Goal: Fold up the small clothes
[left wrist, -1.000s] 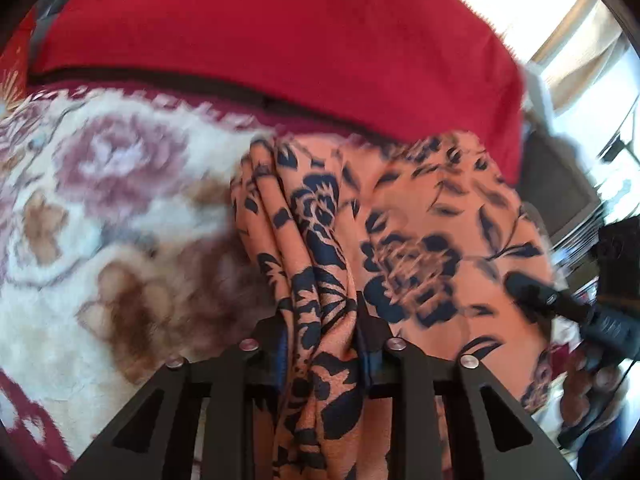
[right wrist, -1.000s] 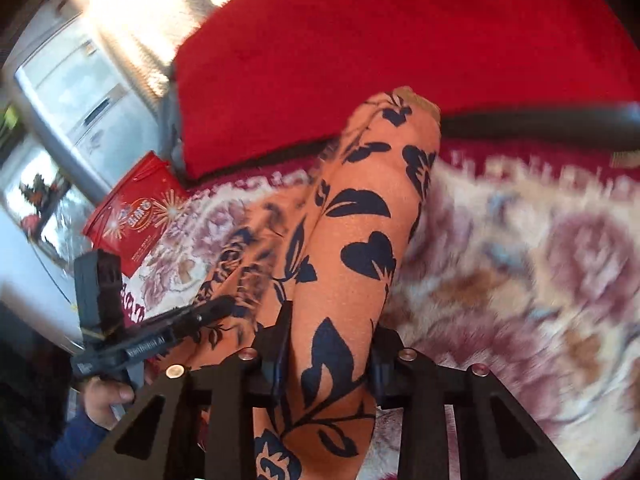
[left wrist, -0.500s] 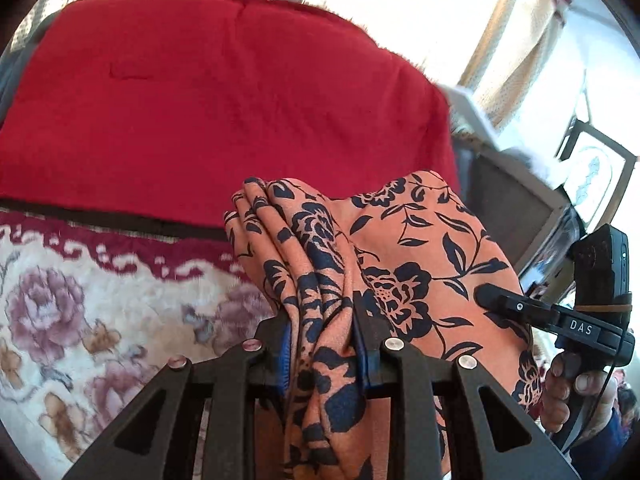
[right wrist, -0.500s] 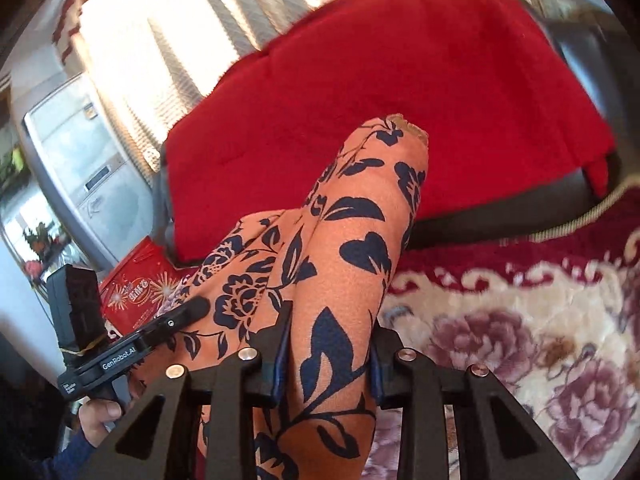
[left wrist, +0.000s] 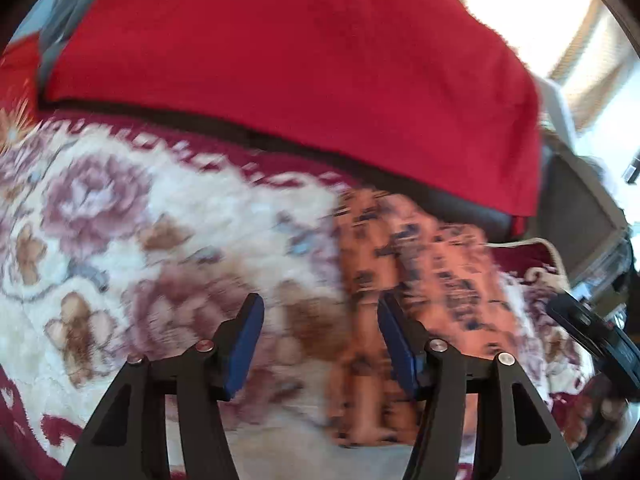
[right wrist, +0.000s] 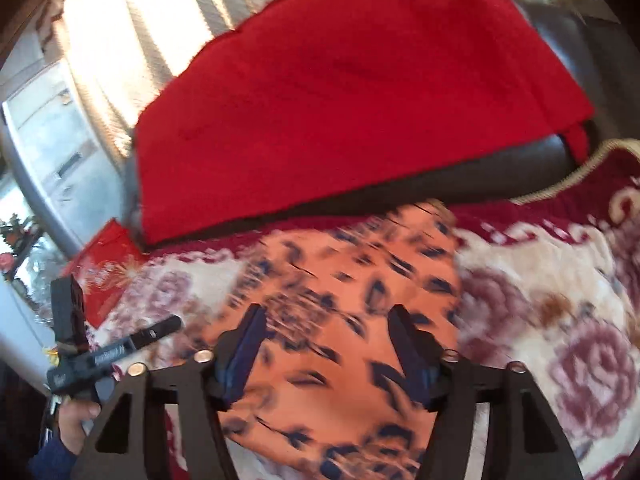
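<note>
On the floral plush blanket (left wrist: 120, 240), cream with mauve roses, brown blossoms and a dark red border, the orange garment (right wrist: 340, 320) with its dark navy flower-and-leaf print is lying loosely heaped and motion-blurred, its far edge reaching up to the black cushion edge beneath the red fleece cover (left wrist: 300, 60). Between the blue-padded black fingers of the left gripper (left wrist: 320, 344) the blanket is showing through; its jaws have just been opening and are now standing wide apart with nothing clamped, the cloth's left fold running just beside the right-hand pad. The right gripper (right wrist: 324, 354) is likewise gaping, its jaws having just been opening too, with the printed fabric spreading flat below and between the pads but not being pinched by them. Seen from the right wrist, the left gripper's black body is bearing small white lettering that is too blurred to read, and a hand (right wrist: 76, 420) in a dark blue sleeve is gripping its handle. Beyond it, a glossy red packet (right wrist: 108, 264) with a gold starburst pattern is lying at the blanket's edge; whether anything is inside cannot be told. A corded cream trim is edging the blanket's far corner, and pale striped curtains (right wrist: 152, 28) are glowing with daylight behind the fuzzy red cover.
</note>
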